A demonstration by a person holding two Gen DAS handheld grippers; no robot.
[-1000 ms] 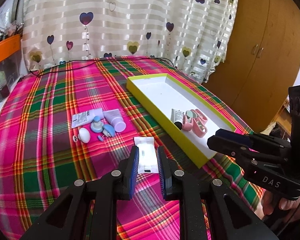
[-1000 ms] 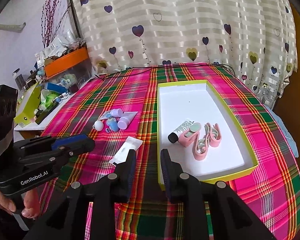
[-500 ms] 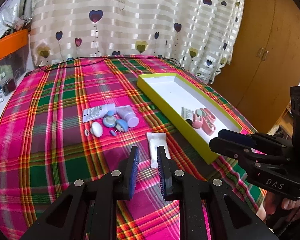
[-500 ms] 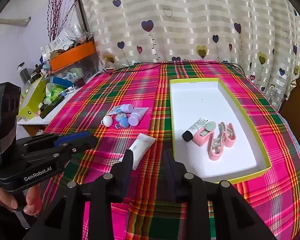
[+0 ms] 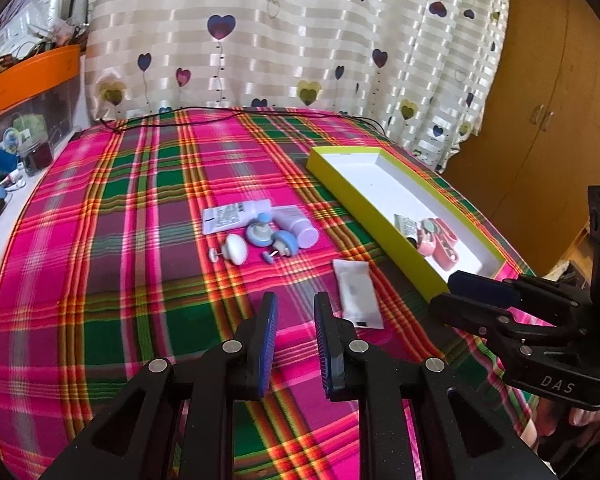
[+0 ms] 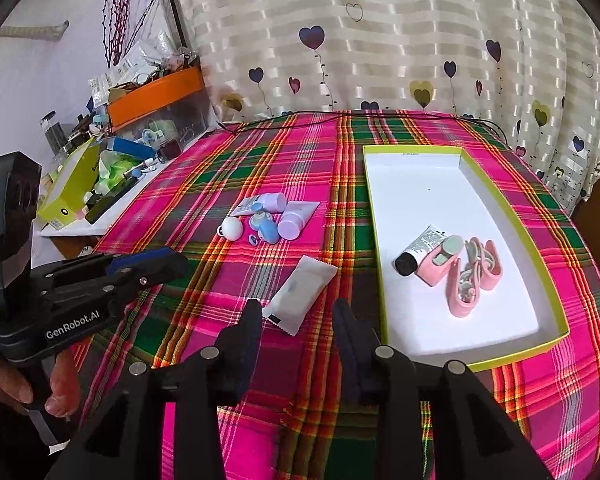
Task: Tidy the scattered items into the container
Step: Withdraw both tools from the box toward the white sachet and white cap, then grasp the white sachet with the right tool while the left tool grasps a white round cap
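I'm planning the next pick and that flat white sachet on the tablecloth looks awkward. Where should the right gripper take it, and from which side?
The white sachet lies flat, its long axis running diagonally away from the right gripper, whose jaws have just been opening with nothing between them. Probably best: come down from above and pinch across the narrow width at the near end, jaws straddling the two long edges.

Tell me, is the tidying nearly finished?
Not yet. Done: a tube and some pink items already lie in the yellow-edged box. In hand: nothing; the right gripper has just been opening, empty, near the white sachet, and the left gripper is open and empty too. Left: the sachet and the little cluster of tubes and knobs on the cloth.
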